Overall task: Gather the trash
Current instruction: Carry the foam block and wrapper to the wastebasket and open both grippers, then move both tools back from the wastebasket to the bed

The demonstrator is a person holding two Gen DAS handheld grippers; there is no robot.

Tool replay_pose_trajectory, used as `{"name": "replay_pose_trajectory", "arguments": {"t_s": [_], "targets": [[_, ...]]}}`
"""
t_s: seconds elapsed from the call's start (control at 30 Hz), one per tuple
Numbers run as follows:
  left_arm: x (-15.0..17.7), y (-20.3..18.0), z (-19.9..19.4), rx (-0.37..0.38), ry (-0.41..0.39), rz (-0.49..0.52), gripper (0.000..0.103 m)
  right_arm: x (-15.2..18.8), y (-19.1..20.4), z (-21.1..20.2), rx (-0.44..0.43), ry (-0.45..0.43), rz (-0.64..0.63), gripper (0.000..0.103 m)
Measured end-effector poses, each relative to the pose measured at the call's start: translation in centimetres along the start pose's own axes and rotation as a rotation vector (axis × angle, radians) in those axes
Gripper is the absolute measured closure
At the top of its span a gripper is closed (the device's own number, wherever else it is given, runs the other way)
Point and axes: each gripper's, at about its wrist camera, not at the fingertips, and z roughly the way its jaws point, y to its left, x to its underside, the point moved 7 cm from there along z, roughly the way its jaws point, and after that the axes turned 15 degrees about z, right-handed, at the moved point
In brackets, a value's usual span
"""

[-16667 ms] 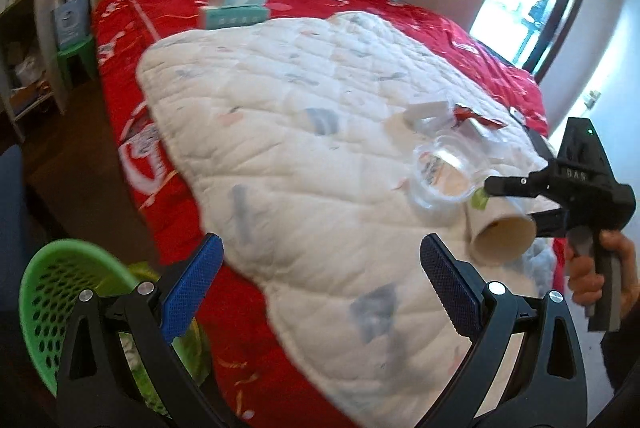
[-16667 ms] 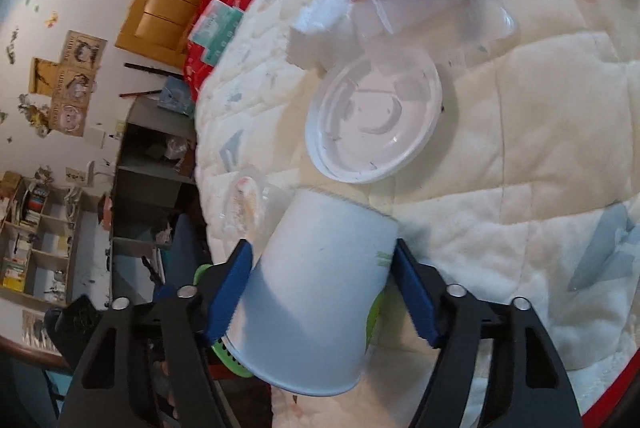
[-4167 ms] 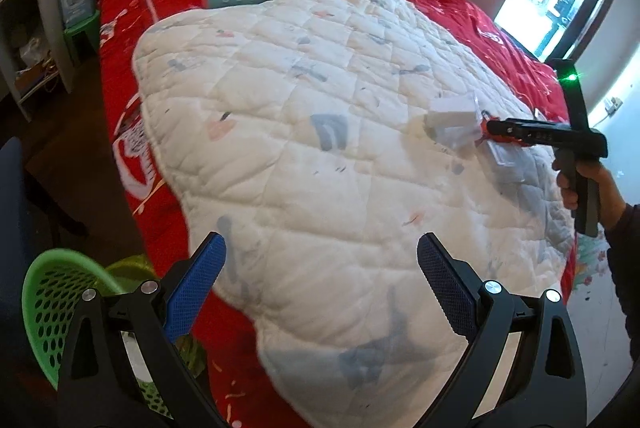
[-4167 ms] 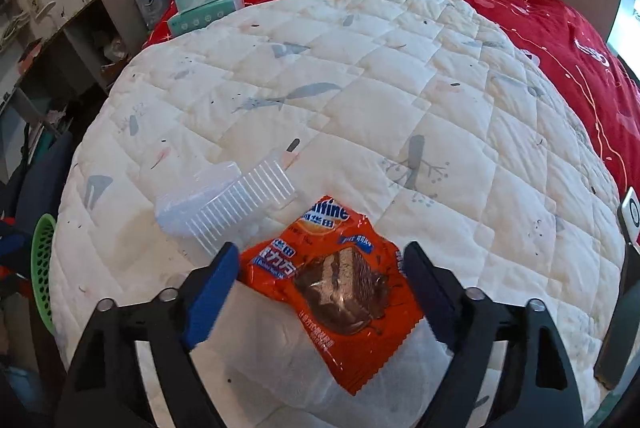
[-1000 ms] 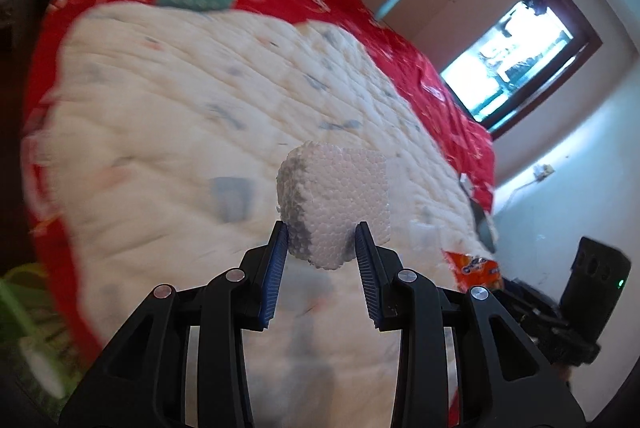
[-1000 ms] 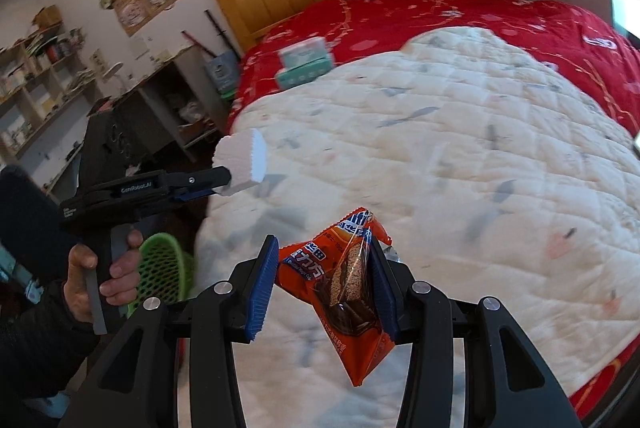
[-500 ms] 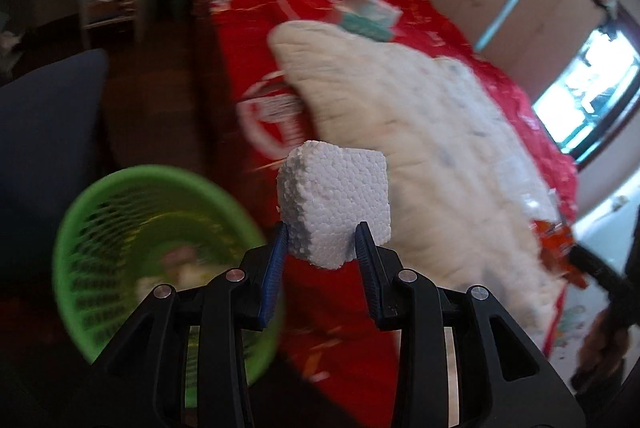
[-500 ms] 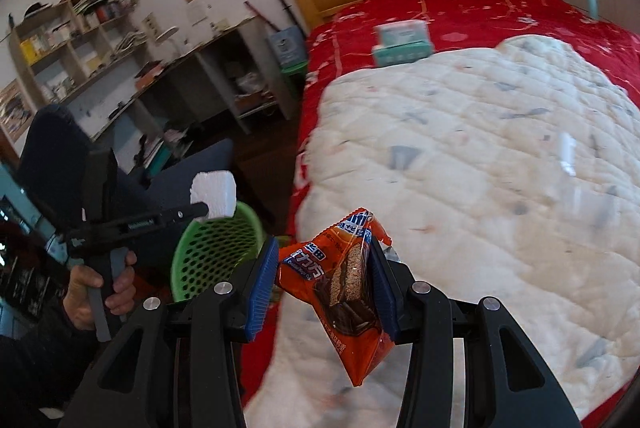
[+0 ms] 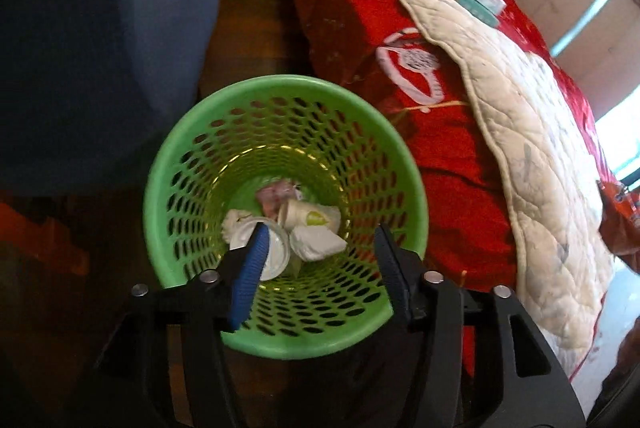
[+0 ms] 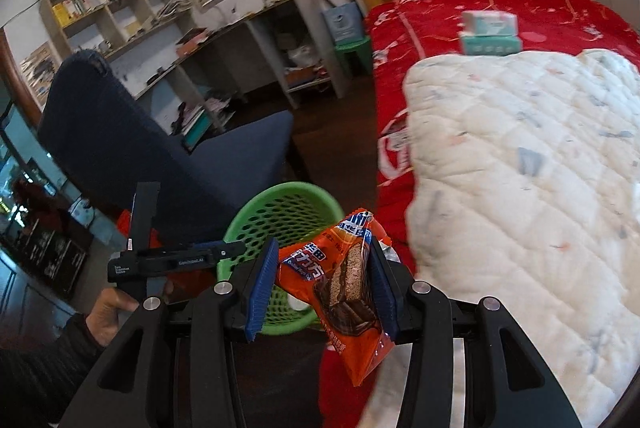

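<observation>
My left gripper (image 9: pixel 320 230) hangs over the green mesh basket (image 9: pixel 200 132) and points down into it. Its jaws are opening and nothing is between them. A white foam block (image 9: pixel 318 244) lies in the basket beside a paper cup (image 9: pixel 310 216) and a round lid (image 9: pixel 272 256). My right gripper (image 10: pixel 324 242) is shut on an orange snack wrapper (image 10: pixel 344 288), held just to the right of the green basket (image 10: pixel 280 212). In the right wrist view a hand (image 10: pixel 106 308) holds the left gripper (image 10: pixel 234 249) at the basket's left rim.
A dark blue chair (image 10: pixel 160 156) stands left of the basket. The bed with its red cover (image 9: pixel 360 28) and white quilt (image 9: pixel 532 148) is right of it. Two tissue packs (image 10: pixel 490 32) lie near the headboard. Shelves and a desk (image 10: pixel 160 28) line the wall.
The left gripper swung from the bed to above the basket and opened; the foam block left its jaws and lies in the basket. The right gripper brought the wrapper toward the basket.
</observation>
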Motion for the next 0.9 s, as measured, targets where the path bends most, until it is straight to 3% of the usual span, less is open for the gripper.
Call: {"name": "replay_pose_trajectory", "arguments": {"t_s": [0.2, 0.37, 0.5, 0.53, 0.73, 0.9], "targets": [[0.9, 2.1, -2.4, -0.043, -0.033, -0.053, 0.034, 1.3, 2.8, 4.4, -0.040, 0.072, -0.011, 0.060], [1.5, 4.3, -4.2, -0.076, -0.061, -0.094, 0.030, 2.1, 4.5, 8.2, -0.070, 0.130, 0.015, 0.058], [1.8, 5.4, -5.2, -0.097, -0.080, -0.112, 0.026, 2.7, 5.6, 11.0, -0.107, 0.179, 0.064, 0.050], [1.8, 5.6, -5.4, -0.102, -0.082, -0.115, 0.026, 2.9, 5.9, 11.6, -0.105, 0.182, 0.066, 0.043], [1.4, 5.3, -5.5, -0.092, -0.088, -0.115, 0.024, 3.0, 6.0, 11.7, -0.115, 0.175, 0.082, 0.036], [0.7, 3.4, -5.2, -0.074, -0.093, -0.082, 0.024, 2.0, 4.2, 8.8, -0.071, 0.113, 0.065, 0.028]]}}
